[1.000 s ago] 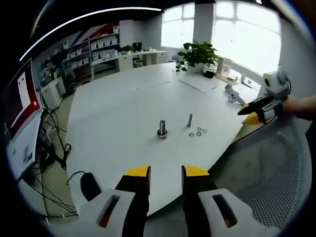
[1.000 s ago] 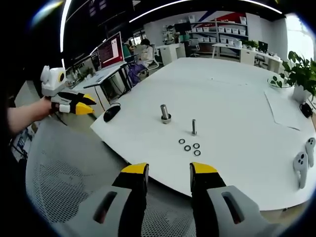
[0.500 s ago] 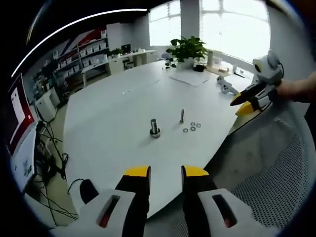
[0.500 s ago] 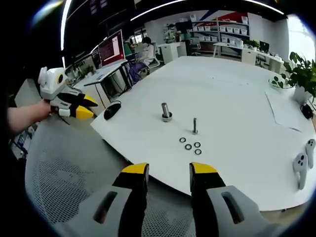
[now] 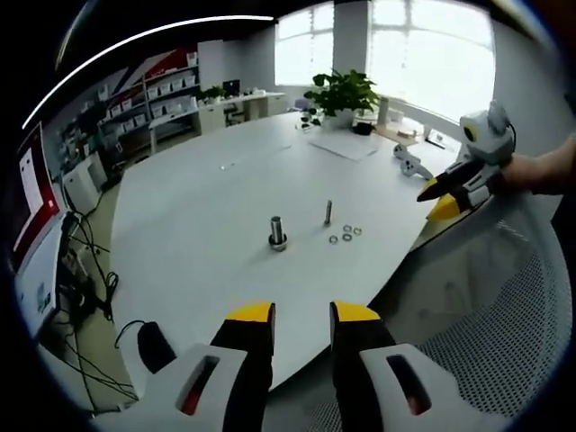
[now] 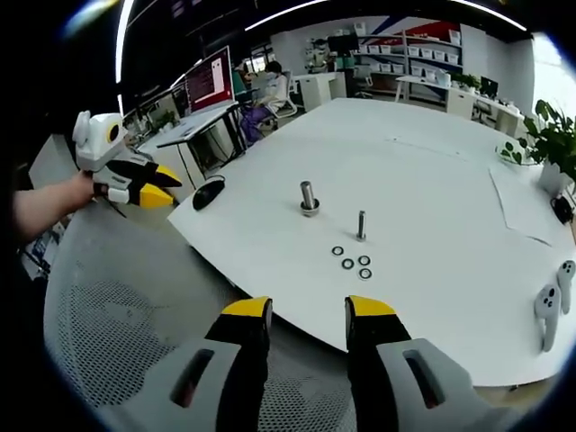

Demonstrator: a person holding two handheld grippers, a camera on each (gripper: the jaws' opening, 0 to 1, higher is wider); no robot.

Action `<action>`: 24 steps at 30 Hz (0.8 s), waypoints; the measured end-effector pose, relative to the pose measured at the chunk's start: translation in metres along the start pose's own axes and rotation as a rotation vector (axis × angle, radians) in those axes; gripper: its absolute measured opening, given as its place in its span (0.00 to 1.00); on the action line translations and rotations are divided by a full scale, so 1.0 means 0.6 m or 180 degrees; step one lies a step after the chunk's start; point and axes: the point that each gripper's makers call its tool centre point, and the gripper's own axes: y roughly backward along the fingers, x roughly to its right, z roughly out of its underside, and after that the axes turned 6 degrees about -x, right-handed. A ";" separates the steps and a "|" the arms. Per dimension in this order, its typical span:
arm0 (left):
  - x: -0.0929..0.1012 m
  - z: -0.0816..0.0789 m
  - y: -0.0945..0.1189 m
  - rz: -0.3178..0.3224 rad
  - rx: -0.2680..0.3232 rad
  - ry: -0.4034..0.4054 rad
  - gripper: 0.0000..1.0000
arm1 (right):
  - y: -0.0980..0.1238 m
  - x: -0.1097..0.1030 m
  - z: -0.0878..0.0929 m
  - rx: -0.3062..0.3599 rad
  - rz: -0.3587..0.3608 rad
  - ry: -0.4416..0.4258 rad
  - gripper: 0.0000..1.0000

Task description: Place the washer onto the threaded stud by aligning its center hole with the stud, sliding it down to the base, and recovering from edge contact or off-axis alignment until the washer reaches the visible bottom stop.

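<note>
Several small washers lie loose on the white table. Just beyond them a thin threaded stud stands upright. A thicker stud on a round base stands to its left. My left gripper is open and empty, hovering off the table's near edge, and it also appears held in a hand. My right gripper is open and empty, short of the table edge, and it also appears at the right.
A mesh chair sits below both grippers. A black mouse lies near the table edge. White controllers rest at the right. A potted plant and paper sheets are at the far end.
Both views have shifted a little with the hands. The studs and washers stay where they were. Both grippers remain open and empty.
</note>
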 end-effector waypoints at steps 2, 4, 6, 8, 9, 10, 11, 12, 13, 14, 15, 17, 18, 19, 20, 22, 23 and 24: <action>0.003 0.002 -0.001 0.0029 -0.0032 -0.0014 0.22 | -0.001 0.000 0.001 -0.0013 0.0000 0.0011 0.35; 0.004 0.003 -0.002 0.0031 -0.0053 -0.0029 0.22 | 0.000 -0.001 0.001 -0.0014 -0.0001 0.0009 0.35; 0.002 0.004 -0.002 0.0019 -0.0060 -0.0030 0.22 | 0.000 0.000 0.002 -0.0015 -0.0001 -0.0007 0.35; 0.001 0.002 0.000 0.0006 -0.0042 -0.0035 0.21 | 0.000 -0.002 0.003 -0.0020 -0.0017 -0.0032 0.35; 0.002 0.001 0.001 0.0003 -0.0034 -0.0038 0.21 | 0.000 -0.002 0.003 -0.0026 -0.0018 -0.0024 0.35; 0.001 0.002 0.001 -0.0001 -0.0040 -0.0034 0.21 | -0.001 -0.002 0.003 -0.0028 -0.0016 -0.0015 0.35; 0.001 0.002 0.001 -0.0001 -0.0048 -0.0032 0.21 | -0.001 -0.002 0.003 -0.0030 -0.0015 -0.0020 0.35; 0.002 0.005 -0.001 0.0013 -0.0078 -0.0028 0.21 | -0.001 -0.001 0.003 -0.0027 -0.0011 -0.0034 0.35; 0.003 0.007 -0.004 0.0015 -0.0107 -0.0039 0.21 | 0.000 0.000 0.003 -0.0020 -0.0003 -0.0046 0.35; 0.005 0.010 -0.005 0.0020 -0.0140 -0.0075 0.21 | 0.000 0.002 0.003 -0.0013 0.0015 -0.0067 0.35; 0.008 0.010 -0.005 0.0036 -0.0145 -0.0095 0.21 | 0.001 0.005 0.003 -0.0005 0.0034 -0.0108 0.35; 0.014 0.011 -0.006 0.0091 -0.0148 -0.0126 0.21 | 0.001 0.006 0.003 -0.0006 0.0042 -0.0133 0.35; 0.016 0.013 -0.006 0.0110 -0.0165 -0.0132 0.21 | -0.001 0.005 0.005 -0.0028 0.0045 -0.0120 0.35; 0.018 0.014 -0.007 0.0124 -0.0175 -0.0140 0.21 | -0.002 0.005 0.006 -0.0050 0.0046 -0.0101 0.35; 0.019 0.014 -0.006 0.0127 -0.0169 -0.0148 0.21 | -0.004 0.004 0.010 -0.0093 0.0049 -0.0072 0.35; 0.021 0.011 -0.003 0.0114 -0.0146 -0.0182 0.21 | -0.005 0.004 0.014 -0.0137 0.0049 -0.0060 0.35; 0.024 0.010 -0.003 0.0127 -0.0132 -0.0199 0.21 | -0.005 0.004 0.016 -0.0146 0.0050 -0.0067 0.35; 0.025 0.010 -0.003 0.0141 -0.0127 -0.0208 0.21 | -0.005 0.004 0.017 -0.0156 0.0055 -0.0075 0.35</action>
